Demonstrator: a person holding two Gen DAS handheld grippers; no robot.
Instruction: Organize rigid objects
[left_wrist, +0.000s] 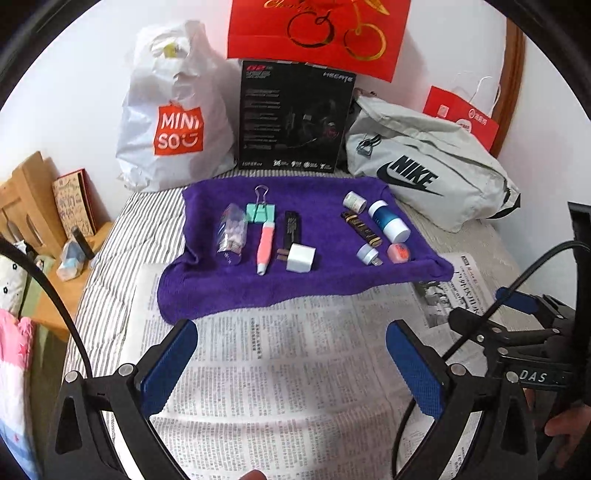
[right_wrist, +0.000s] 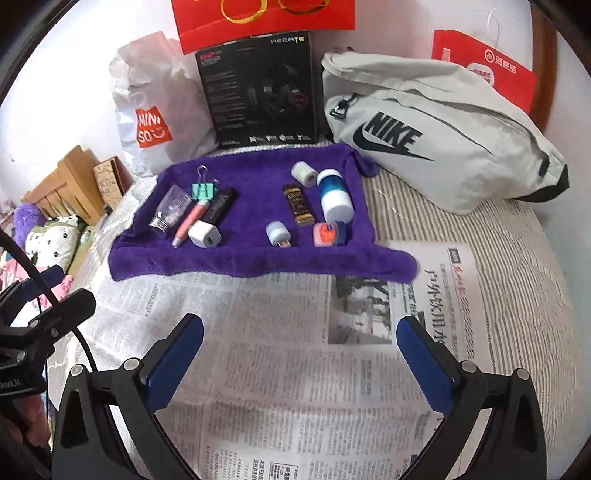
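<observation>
A purple towel (left_wrist: 325, 280) (right_wrist: 258, 262) lies on the bed with small objects in two groups. On the left: a clear bottle (left_wrist: 232, 232), a teal binder clip (left_wrist: 260, 210), a pink pen (left_wrist: 266, 243), a black stick (left_wrist: 292, 229) and a white charger cube (left_wrist: 301, 258) (right_wrist: 205, 233). On the right: a small white jar (left_wrist: 354, 201), a blue-and-white bottle (left_wrist: 388, 219) (right_wrist: 334, 195), a dark patterned tube (left_wrist: 364, 225), a small USB light (left_wrist: 367, 254) and a pink-orange case (left_wrist: 398, 253). My left gripper (left_wrist: 291, 354) and right gripper (right_wrist: 300, 350) are both open and empty, above the newspaper, short of the towel.
Newspaper (left_wrist: 295, 369) covers the striped bedding in front. Behind the towel stand a Miniso bag (left_wrist: 173, 118), a black box (left_wrist: 291, 114), a grey Nike bag (left_wrist: 424, 166) and red paper bags (left_wrist: 317, 33). A wooden bedside stand (left_wrist: 44, 221) is at the left.
</observation>
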